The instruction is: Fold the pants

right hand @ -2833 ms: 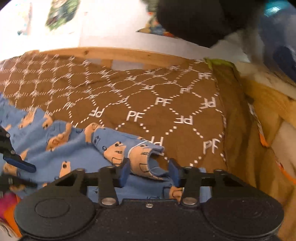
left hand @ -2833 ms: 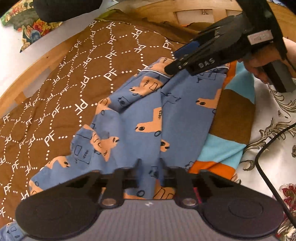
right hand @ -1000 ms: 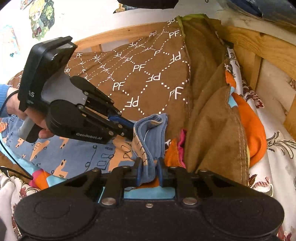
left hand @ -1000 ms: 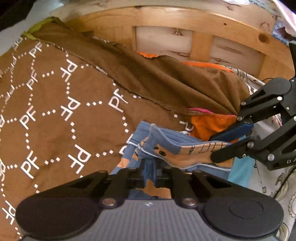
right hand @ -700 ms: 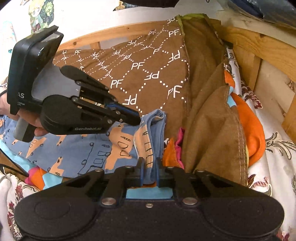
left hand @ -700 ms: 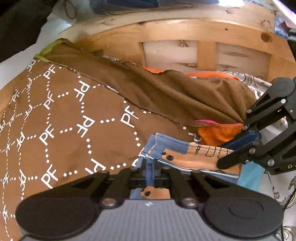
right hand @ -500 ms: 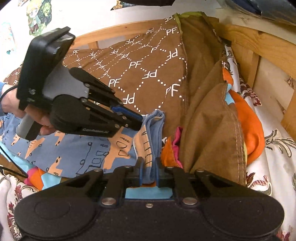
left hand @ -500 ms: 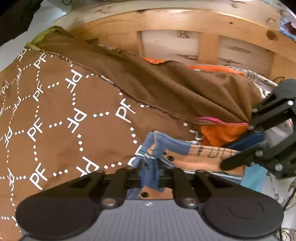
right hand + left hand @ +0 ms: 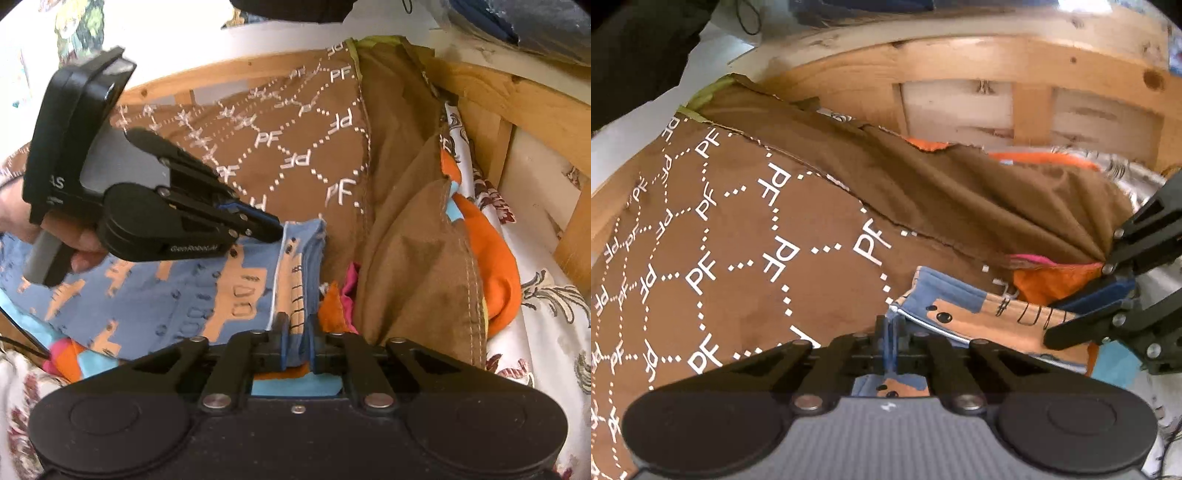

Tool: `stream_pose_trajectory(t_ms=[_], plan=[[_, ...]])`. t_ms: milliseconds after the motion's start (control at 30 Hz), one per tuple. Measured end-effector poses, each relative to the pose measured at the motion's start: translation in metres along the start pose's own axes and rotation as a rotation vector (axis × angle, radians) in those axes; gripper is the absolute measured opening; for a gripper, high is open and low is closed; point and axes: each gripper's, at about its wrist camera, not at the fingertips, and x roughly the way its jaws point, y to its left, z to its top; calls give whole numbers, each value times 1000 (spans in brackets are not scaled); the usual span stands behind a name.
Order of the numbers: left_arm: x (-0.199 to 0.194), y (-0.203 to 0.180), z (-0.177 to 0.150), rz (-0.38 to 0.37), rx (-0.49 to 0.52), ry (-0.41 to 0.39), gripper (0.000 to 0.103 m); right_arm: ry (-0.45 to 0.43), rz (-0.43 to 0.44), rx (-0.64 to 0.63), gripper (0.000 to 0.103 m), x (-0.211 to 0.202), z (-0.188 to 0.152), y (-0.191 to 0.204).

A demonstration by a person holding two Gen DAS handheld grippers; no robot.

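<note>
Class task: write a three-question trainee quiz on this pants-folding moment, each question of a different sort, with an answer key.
1. True or false: the left gripper is shut on the pants.
2. Multiple choice: the pants lie partly on A) a bare wooden floor, B) the brown PF-print blanket, C) a glass table.
3. Fill in: the right gripper grips the pants at their folded ____.

Key
1. True; blue fabric is pinched between its closed fingers.
2. B.
3. Edge; the layered band with white piping runs between both grippers.
</note>
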Motion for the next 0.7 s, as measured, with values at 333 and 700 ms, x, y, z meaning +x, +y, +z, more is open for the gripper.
stream_pose_trajectory(t_ms=[333,700], plan=[[-33,31,-29,68,-221,-60,75,-104,-57,-119,54,-9,2,16],[-95,57,-182,370,-300,173,93,-56,-262,-474,99,23,-12,77]])
